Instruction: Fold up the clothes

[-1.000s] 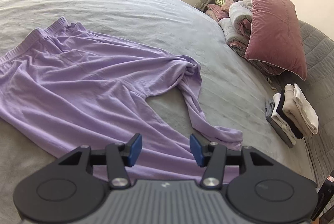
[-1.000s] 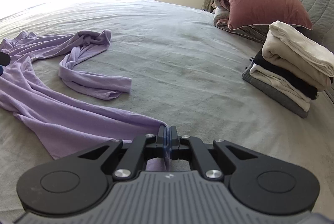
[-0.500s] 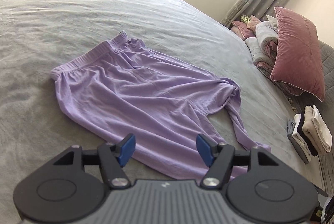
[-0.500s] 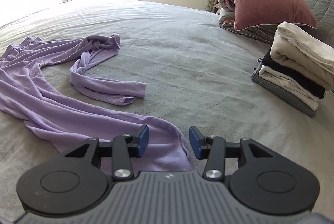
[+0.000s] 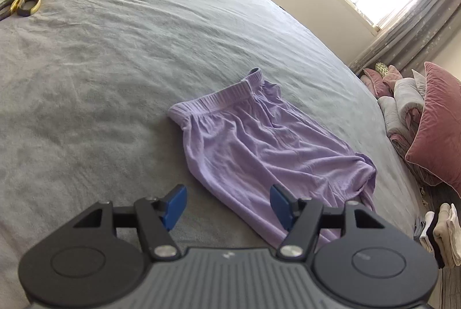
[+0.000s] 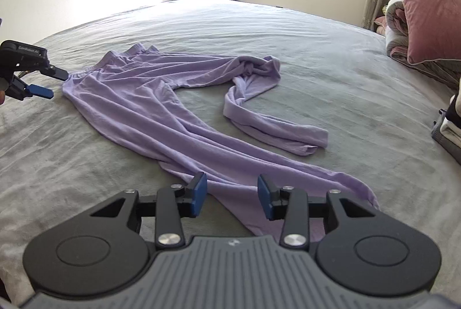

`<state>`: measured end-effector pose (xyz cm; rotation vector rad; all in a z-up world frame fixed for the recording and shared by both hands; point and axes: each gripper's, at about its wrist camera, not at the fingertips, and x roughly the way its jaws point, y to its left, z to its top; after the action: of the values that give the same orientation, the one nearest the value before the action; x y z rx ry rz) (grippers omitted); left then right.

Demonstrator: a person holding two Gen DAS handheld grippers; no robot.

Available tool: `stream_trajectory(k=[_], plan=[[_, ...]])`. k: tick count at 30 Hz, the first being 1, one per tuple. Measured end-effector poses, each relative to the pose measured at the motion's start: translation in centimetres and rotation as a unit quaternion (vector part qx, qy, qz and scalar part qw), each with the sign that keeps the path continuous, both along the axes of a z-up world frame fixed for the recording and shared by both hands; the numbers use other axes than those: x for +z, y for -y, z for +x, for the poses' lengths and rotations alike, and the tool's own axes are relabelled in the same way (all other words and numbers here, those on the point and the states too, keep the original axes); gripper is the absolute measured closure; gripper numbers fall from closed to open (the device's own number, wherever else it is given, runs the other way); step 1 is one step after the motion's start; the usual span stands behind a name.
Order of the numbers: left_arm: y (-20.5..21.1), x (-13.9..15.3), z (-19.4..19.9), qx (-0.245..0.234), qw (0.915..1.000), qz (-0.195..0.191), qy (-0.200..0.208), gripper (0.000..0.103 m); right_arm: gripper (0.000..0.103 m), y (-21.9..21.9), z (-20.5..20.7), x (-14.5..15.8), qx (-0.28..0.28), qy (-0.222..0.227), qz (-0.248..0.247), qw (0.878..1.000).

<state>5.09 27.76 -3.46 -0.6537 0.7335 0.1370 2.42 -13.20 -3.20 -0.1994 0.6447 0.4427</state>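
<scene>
Two grippers empty | lilac trousers (image 6: pixel 149 107) flat on bed (image 6: pixel 331 73), long axis waistband (image 5: pixel 219 98) to cuff | left gripper (image 5: pixel 227 206) spread, nearer waistband | right gripper (image 6: pixel 232 195) closing above near cuff, pinching nothing

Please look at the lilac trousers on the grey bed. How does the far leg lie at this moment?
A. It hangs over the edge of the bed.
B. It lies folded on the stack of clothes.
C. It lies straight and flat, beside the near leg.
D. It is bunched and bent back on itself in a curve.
D: in the right wrist view the far leg of the lilac trousers bunches up, then curves back on the bed.
</scene>
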Motion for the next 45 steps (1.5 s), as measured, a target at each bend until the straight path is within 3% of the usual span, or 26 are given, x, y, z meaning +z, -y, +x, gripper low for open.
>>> stream_trajectory(k=[3, 8, 14, 23, 26, 28, 31, 45], plan=[[-1.0, -0.3, -0.4, 0.028, 0.9995, -0.005, 0.011, 0.048, 0.063, -2.0, -0.5, -0.1, 0.041, 0.011, -0.016, 0.999], [-2.2, -0.7, -0.8, 0.054, 0.9982, -0.013, 0.022, 0.052, 0.07, -4.5, -0.8, -0.4, 0.089, 0.018, -0.029, 0.995], [-2.8, -1.9, -0.1, 0.054, 0.9972, -0.031, 0.041, 0.057, 0.07, -7.3, -0.9, -1.5, 0.122, 0.012, -0.053, 0.991], [-4.2, -3.4, 0.8, 0.091, 0.9903, -0.077, 0.072, 0.069, 0.07, -12.2, 0.0, -2.4, 0.155, 0.056, -0.117, 0.979], [-4.4, -3.8, 1.1, 0.101, 0.9879, -0.09, 0.077, 0.076, 0.08, -13.6, 0.4, -2.7, 0.16, 0.064, -0.133, 0.976], [-4.5, -4.1, 1.2, 0.104, 0.9873, -0.092, 0.077, 0.091, 0.099, -14.4, 0.6, -2.8, 0.156, 0.064, -0.141, 0.976], [-4.5, -4.2, 1.3, 0.107, 0.9873, -0.09, 0.075, 0.101, 0.102, -15.2, 0.4, -2.9, 0.147, 0.067, -0.156, 0.975], [-6.4, -2.0, -2.6, 0.124, 0.9857, -0.048, 0.104, 0.102, 0.103, -15.7, -4.3, 1.0, 0.176, 0.028, -0.086, 0.98]])
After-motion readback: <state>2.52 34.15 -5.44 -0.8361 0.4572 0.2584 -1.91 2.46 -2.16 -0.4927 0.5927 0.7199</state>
